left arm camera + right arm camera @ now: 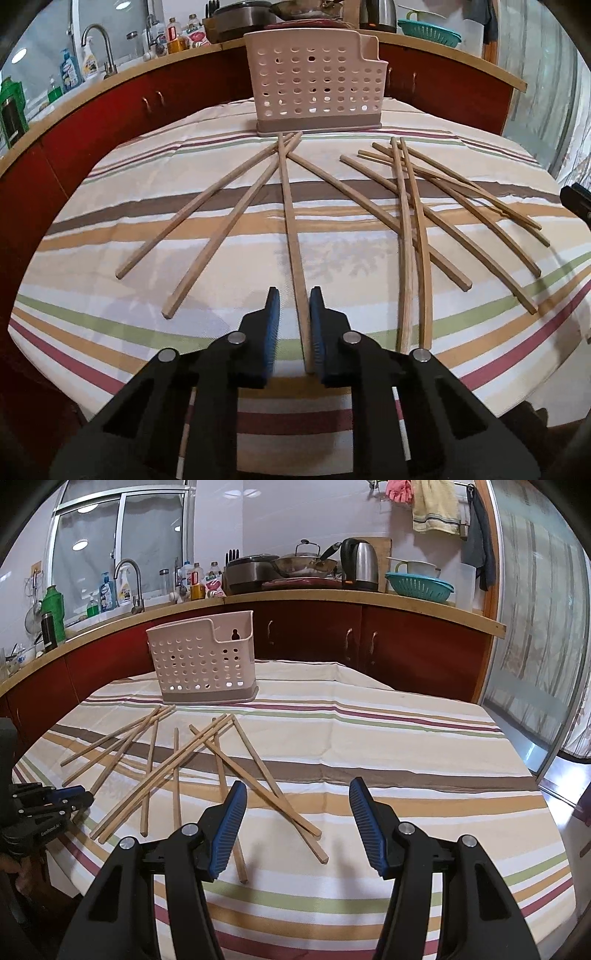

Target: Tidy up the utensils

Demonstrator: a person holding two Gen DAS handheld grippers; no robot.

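Ten or so wooden chopsticks (406, 236) lie scattered on the striped cloth (221, 258) over your worktop, all on the near side of the pink perforated holder (314, 81), which stands upright at the far middle of the cloth.

Your left gripper (294, 295) has its fingers drawn in narrow around one chopstick (290, 221). Its blue pads sit close on either side of the stick's near end; from the left wrist view the right pad looks to be against the wood, but you cannot be sure that both press on it. That stick's long axis runs almost straight away from you, near end between the fingers, far tip pointing at the base of the holder and stopping just short of it.

To its left, two sticks fan out, their far ends meeting close to the holder's base and their near ends splayed to the left. To its right, one stick slants off to the near right, and further right a crossed bundle lies with two sticks running near to far and the others angled over them towards the right edge.

Your right gripper (298, 790) hangs above bare cloth to the right of the pile, its fingers set wide apart with nothing between them.
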